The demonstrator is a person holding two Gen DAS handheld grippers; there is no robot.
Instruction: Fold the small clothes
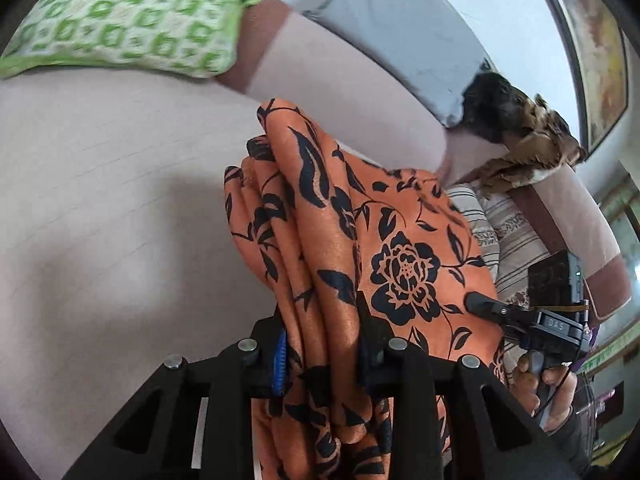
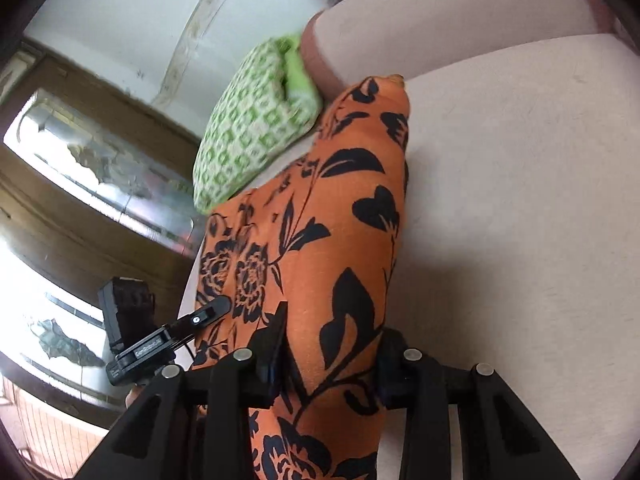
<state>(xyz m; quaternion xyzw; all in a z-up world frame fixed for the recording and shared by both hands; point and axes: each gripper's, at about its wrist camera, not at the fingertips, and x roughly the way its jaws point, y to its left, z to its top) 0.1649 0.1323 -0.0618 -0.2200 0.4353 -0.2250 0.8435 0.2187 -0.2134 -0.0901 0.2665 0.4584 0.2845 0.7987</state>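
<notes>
Left claw (image 1: 322,346) and right claw (image 2: 332,354) both clenched on bunched orange floral cloth (image 1: 400,248), lifted above pale sofa seat (image 1: 100,220), green patterned cushion (image 1: 132,20) behind.

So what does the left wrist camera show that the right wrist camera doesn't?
Only the left wrist view: a grey cushion, a dark and brown cloth heap, a striped fabric, a framed picture.
Only the right wrist view: wooden-framed glass panels.
Both: the orange floral cloth clamped in tongs, green patterned pillow, pale sofa.
</notes>
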